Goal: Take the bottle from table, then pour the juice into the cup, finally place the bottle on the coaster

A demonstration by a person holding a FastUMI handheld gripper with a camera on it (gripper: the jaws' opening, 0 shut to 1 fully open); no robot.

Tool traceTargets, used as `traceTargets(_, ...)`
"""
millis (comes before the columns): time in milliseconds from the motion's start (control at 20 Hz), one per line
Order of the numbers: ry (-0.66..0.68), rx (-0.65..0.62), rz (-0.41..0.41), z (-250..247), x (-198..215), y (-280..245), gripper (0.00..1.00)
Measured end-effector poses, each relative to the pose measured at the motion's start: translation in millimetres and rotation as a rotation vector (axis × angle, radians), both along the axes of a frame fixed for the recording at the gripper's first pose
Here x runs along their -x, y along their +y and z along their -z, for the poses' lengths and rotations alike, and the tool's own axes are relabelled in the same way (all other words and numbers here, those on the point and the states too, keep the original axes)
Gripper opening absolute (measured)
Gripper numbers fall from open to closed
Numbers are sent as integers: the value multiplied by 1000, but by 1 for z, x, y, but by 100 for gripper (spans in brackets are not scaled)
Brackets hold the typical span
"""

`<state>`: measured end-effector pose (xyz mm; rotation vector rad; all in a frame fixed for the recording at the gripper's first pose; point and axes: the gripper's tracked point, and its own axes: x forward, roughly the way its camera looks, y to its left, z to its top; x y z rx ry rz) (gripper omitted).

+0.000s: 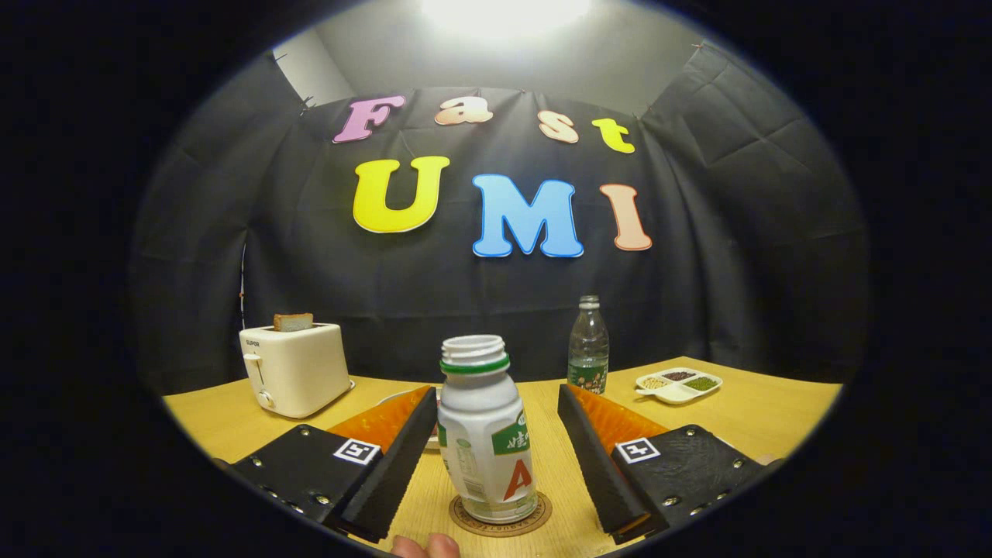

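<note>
A white open-topped bottle (487, 434) with a green neck ring stands upright on a round brown coaster (501, 518) on the wooden table (744, 418). My gripper (496, 407) is open, one finger on each side of the bottle, and a gap shows between each finger and the bottle. The edge of a white dish (395, 400) peeks out behind the left finger (407, 442); I cannot tell whether it is the cup. A fingertip of a person's hand (425, 546) shows just before the coaster.
A white toaster (293, 368) with a slice of bread in it stands at the back left. A clear water bottle (588, 346) stands beyond the right finger. A white divided dish (679, 384) with beans lies to the back right.
</note>
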<state>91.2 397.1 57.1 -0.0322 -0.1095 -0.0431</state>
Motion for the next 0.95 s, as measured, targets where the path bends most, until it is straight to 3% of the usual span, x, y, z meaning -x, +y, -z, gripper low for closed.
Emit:
traceTargets(300, -49, -3, -98, -70, 54, 23, 95)
traceTargets(550, -79, 114, -189, -121, 94, 37, 95)
traceTargets(850, -156, 125, -217, -116, 117, -32, 94)
traceTargets(950, -155, 160, -189, -109, 115, -72, 94)
